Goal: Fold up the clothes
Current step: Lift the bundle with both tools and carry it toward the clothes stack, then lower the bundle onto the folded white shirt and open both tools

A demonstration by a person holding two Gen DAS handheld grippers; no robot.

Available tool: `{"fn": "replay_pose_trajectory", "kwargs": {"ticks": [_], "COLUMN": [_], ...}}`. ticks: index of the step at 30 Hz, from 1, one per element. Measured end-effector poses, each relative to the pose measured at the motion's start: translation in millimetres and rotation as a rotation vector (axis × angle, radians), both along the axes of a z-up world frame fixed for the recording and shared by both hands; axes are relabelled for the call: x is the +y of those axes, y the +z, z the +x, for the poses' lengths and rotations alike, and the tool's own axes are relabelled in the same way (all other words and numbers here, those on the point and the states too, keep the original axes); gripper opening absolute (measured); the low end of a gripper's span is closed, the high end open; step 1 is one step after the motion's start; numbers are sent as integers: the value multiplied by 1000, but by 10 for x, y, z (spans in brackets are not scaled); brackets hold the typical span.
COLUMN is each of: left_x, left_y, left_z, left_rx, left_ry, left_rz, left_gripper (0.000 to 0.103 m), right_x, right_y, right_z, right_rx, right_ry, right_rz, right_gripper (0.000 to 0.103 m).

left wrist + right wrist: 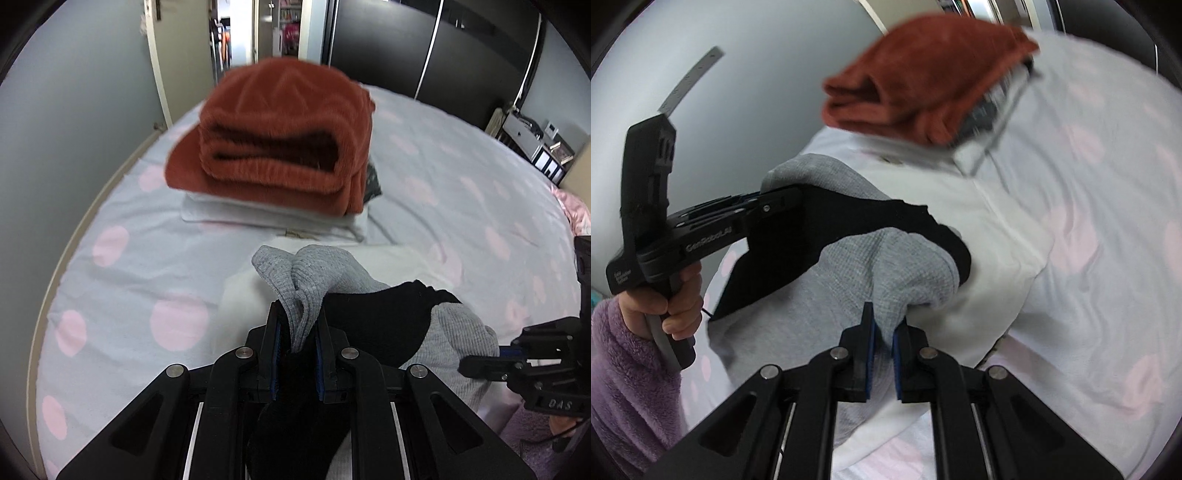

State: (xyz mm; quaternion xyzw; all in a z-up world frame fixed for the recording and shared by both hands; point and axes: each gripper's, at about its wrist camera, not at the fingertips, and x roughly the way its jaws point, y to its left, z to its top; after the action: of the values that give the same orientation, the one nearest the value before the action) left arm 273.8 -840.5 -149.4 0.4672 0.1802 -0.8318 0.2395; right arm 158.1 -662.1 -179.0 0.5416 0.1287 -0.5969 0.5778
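With both the left gripper (299, 325) and right gripper (883, 332) pinching the grey-and-black top (897, 258) in front of the red folded pile (280, 136), I would keep both edges level and pulled smooth.

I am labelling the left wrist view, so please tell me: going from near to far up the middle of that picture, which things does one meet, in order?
left gripper → grey and black garment it pinches → white garment beneath it on the bed → folded white cloth → folded rust-red fleece on top of it → open doorway.
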Motion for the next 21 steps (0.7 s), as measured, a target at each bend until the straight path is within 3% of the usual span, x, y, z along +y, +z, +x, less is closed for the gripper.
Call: {"fn": "replay_pose_trajectory", "kwargs": {"ticks": [3, 5, 9, 11, 13, 17, 21], "left_x": [-52, -87, -124, -116, -117, -143, -156], "left_y": [-91, -143, -187, -197, -211, -212, -203], "left_z": [-64, -109, -198, -231, -252, -235, -240], "left_rx": [-47, -85, -147, -171, -186, -180, -182], "left_ry": [-13, -21, -36, -45, -50, -42, -41], "left_rz": [15, 24, 33, 25, 21, 34, 36], "left_gripper": [16, 16, 16, 17, 17, 17, 17], "right_x": [-89, -123, -106, -93, -95, -44, -60], "right_y": [-180, -275, -361, -397, -483, -735, -933], "right_z": [-190, -301, -507, -629, -774, -1029, -1112], "right_rx": [-73, -122, -246, -317, -414, -669, -803], "right_ry": [3, 5, -14, -38, -77, -193, -255], "right_rz": [45, 73, 98, 106, 102, 86, 91], "right_gripper": [12, 20, 25, 38, 43, 43, 43]}}
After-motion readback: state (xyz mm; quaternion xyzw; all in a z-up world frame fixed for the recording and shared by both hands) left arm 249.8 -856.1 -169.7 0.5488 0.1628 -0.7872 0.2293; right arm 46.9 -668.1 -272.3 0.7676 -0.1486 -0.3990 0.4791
